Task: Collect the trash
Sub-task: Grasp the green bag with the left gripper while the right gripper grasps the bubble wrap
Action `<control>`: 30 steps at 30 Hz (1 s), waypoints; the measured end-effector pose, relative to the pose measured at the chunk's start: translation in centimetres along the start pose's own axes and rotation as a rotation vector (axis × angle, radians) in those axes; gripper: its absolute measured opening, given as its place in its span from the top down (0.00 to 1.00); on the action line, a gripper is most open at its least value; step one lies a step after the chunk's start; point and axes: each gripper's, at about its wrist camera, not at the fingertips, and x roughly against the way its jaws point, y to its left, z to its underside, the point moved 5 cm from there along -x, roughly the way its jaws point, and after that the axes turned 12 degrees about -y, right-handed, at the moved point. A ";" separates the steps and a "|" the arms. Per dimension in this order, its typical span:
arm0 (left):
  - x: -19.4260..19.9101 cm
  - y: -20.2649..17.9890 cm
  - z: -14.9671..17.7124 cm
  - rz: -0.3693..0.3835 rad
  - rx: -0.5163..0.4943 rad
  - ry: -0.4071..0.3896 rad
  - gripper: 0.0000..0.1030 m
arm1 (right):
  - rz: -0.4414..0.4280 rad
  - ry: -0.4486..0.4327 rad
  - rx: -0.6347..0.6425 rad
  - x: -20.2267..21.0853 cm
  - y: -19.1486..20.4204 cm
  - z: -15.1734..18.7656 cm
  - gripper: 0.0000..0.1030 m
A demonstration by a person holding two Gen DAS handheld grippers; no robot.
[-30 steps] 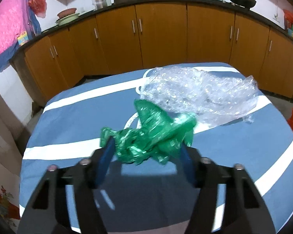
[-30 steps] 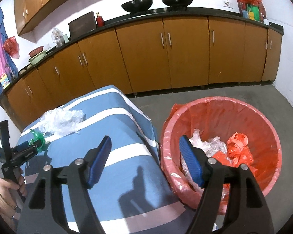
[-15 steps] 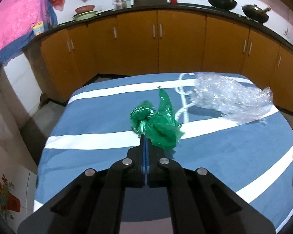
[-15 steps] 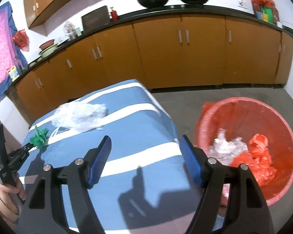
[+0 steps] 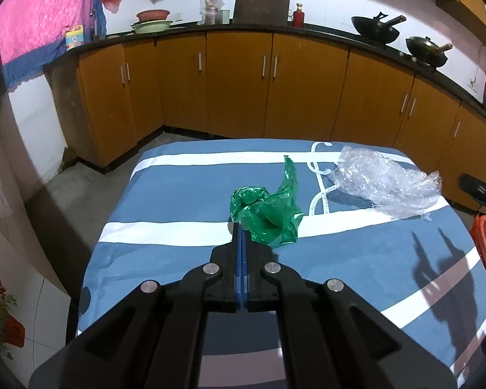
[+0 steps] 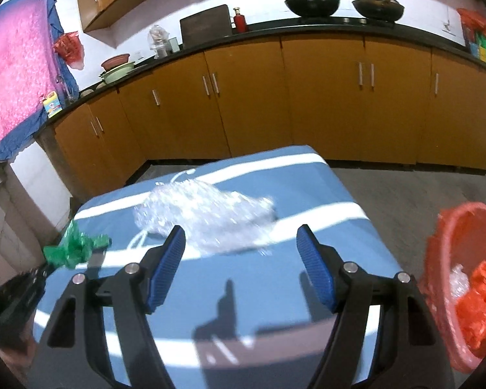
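My left gripper (image 5: 242,230) is shut on a crumpled green plastic bag (image 5: 266,209) and holds it above the blue striped tablecloth (image 5: 184,194). The green bag also shows in the right wrist view (image 6: 73,248) at the left. A clear crumpled plastic wrap (image 5: 384,181) lies on the table's far right part. My right gripper (image 6: 241,243) is open and empty, just in front of the clear wrap (image 6: 207,215). A red bin (image 6: 466,278) with red and clear trash inside stands on the floor right of the table.
Brown kitchen cabinets (image 5: 236,87) run along the back wall, with woks (image 5: 376,29) and bowls on the black counter. Grey floor (image 6: 405,191) lies between table and cabinets. The red bin's rim (image 5: 484,243) shows at the right edge in the left wrist view.
My left gripper closed on the green bag and lifted it up and back. My right gripper swung left from over the red bin toward the clear wrap.
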 end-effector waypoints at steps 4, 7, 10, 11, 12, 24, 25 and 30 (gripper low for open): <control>-0.1 0.3 0.4 0.007 -0.006 0.010 1.00 | 0.033 0.006 0.044 -2.9 1.1 -0.5 0.32; -0.1 0.7 0.9 0.010 0.000 0.019 1.00 | 0.051 0.036 0.060 -4.8 1.4 -0.2 0.32; -0.2 0.9 1.2 0.019 0.010 0.027 1.00 | 0.058 0.081 0.069 -6.1 1.3 0.6 0.33; -0.2 0.9 1.3 0.024 0.013 0.030 1.00 | 0.063 0.097 0.078 -6.4 1.1 1.0 0.42; -0.3 0.9 1.4 0.031 0.016 0.034 1.00 | 0.067 0.116 0.084 -6.6 1.1 1.5 0.58; 0.4 0.9 1.8 0.040 0.044 0.045 0.63 | 0.065 0.133 0.065 -4.6 -0.5 3.6 0.95; 0.5 1.0 1.7 0.037 0.042 0.040 0.62 | 0.070 0.129 0.064 -4.3 -0.7 3.6 0.95; 0.9 0.6 1.2 0.041 0.038 0.032 0.54 | 0.092 0.116 0.070 -2.9 -1.6 3.7 0.95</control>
